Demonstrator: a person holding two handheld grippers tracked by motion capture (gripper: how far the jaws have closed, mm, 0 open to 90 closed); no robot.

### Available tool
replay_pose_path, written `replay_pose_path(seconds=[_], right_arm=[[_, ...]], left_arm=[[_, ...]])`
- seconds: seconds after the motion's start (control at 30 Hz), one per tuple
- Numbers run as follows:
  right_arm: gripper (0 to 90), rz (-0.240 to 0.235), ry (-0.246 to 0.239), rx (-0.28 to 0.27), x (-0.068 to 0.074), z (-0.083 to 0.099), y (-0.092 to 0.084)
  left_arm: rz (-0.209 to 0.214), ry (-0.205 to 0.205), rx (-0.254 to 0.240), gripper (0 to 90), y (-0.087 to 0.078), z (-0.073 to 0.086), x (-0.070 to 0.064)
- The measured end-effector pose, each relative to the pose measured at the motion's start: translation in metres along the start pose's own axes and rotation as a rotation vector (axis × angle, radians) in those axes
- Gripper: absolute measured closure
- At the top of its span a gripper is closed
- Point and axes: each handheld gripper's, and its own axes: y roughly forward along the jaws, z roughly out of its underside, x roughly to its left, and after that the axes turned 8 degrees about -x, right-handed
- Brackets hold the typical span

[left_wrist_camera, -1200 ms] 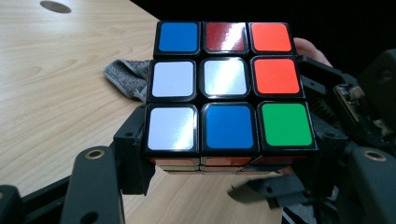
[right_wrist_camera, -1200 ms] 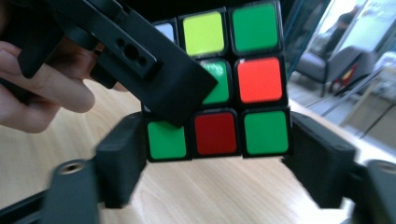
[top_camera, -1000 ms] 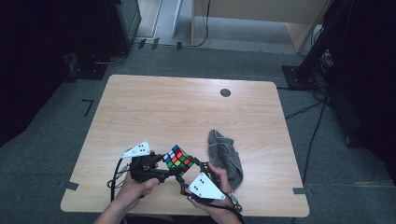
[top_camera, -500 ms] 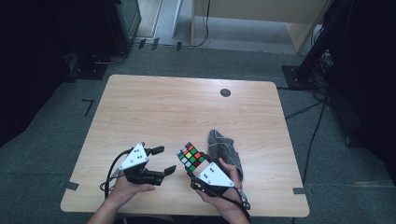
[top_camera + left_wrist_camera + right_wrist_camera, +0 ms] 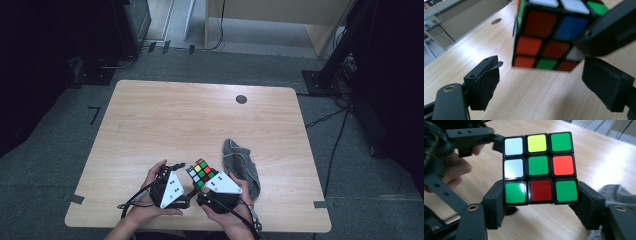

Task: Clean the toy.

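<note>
The puzzle cube [image 5: 539,167] hangs above the near edge of the worktop [image 5: 200,125], clamped by its bottom layer in my right hand-held gripper [image 5: 540,203]. My left hand-held gripper [image 5: 544,82] has just been opening; its jaws stand wide with nothing between them, the cube just ahead. To re-grip well, I judge I should square the left pads on one outer layer only, then close firmly before twisting. The grey cloth [image 5: 241,165] lies just beside my right hand.
</note>
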Motion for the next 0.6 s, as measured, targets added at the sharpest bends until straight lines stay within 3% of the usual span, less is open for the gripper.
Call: replay_pose_path(seconds=[0.13, 0.27, 0.4, 0.5, 0.6], right_arm=[[34.2, -0.038, 0.039, 0.022, 0.004, 0.000, 0.003], [34.0, -0.092, 0.096, 0.041, 0.001, 0.001, 0.005], [30.9, -0.147, 0.153, 0.025, -0.008, 0.000, 0.005], [24.8, -0.173, 0.156, 0.019, -0.014, -0.001, 0.002], [23.1, -0.218, 0.200, -0.019, -0.025, -0.005, -0.005]], left_arm=[[-0.009, 0.028, -0.018, 17.5, 0.001, 0.000, -0.006], [-0.015, 0.050, -0.053, 30.2, -0.002, 0.002, -0.008], [0.020, 0.012, -0.071, 33.7, -0.004, 0.004, -0.002], [0.015, 0.005, -0.058, 34.1, -0.005, 0.005, 0.001], [0.011, -0.035, -0.055, 34.2, -0.006, 0.008, 0.009]])
